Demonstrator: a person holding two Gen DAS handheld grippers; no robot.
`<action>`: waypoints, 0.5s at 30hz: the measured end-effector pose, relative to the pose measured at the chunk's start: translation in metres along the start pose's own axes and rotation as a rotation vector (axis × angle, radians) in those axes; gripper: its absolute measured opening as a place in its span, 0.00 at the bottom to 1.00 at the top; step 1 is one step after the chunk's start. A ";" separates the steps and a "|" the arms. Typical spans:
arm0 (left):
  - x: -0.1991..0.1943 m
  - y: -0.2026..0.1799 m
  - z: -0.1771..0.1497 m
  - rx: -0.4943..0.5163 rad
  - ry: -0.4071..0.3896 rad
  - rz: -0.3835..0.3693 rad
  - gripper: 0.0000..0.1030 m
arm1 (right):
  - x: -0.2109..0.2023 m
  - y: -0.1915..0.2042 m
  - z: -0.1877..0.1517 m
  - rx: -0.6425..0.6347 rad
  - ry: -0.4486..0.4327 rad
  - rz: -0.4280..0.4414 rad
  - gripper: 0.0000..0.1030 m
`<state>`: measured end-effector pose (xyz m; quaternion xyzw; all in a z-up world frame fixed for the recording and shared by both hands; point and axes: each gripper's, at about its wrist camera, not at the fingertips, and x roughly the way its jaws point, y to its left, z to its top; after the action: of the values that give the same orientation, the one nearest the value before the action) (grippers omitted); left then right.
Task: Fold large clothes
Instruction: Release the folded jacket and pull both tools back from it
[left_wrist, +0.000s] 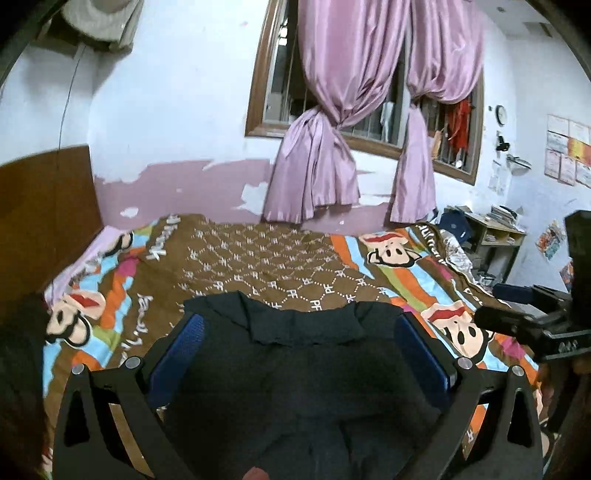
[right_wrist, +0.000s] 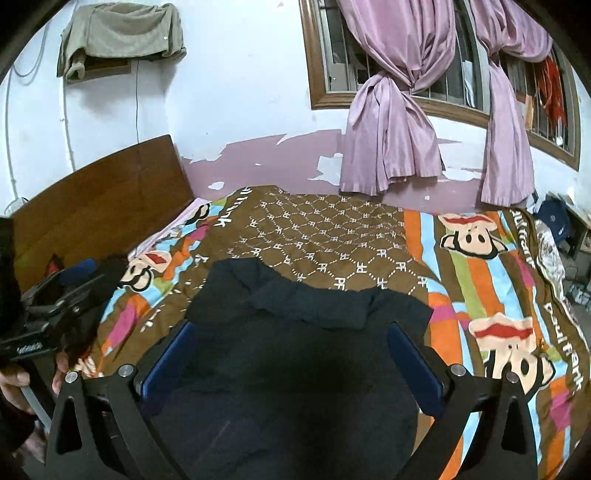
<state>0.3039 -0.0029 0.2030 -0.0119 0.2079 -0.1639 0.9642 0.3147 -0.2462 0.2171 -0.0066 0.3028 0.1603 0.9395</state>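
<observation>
A dark navy garment (left_wrist: 303, 369) lies on the bed, bunched, with its far edge towards the wall. It also shows in the right wrist view (right_wrist: 295, 350). My left gripper (left_wrist: 301, 354) is open, its blue-padded fingers (left_wrist: 177, 354) spread wide above the garment. My right gripper (right_wrist: 291, 354) is open too, its fingers (right_wrist: 413, 365) spread over the same cloth. The right gripper shows at the right edge of the left wrist view (left_wrist: 517, 314). The left gripper shows at the left edge of the right wrist view (right_wrist: 62, 291).
The bed has a brown and striped cartoon-print cover (left_wrist: 277, 266) and a wooden headboard (right_wrist: 99, 199) on the left. Pink curtains (left_wrist: 332, 155) hang over a barred window. A cluttered shelf (left_wrist: 487, 232) stands at the right.
</observation>
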 end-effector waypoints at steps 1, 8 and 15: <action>-0.008 0.000 -0.001 0.006 -0.008 0.003 0.98 | -0.006 0.004 -0.002 -0.006 -0.009 -0.009 1.00; -0.059 0.002 -0.020 0.008 -0.026 0.020 0.98 | -0.049 0.031 -0.027 -0.031 -0.081 0.005 1.00; -0.094 0.001 -0.050 0.022 -0.049 0.046 0.98 | -0.080 0.055 -0.057 -0.109 -0.153 0.037 1.00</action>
<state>0.2027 0.0305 0.1948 -0.0003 0.1828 -0.1437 0.9726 0.2039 -0.2239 0.2208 -0.0395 0.2210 0.1940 0.9550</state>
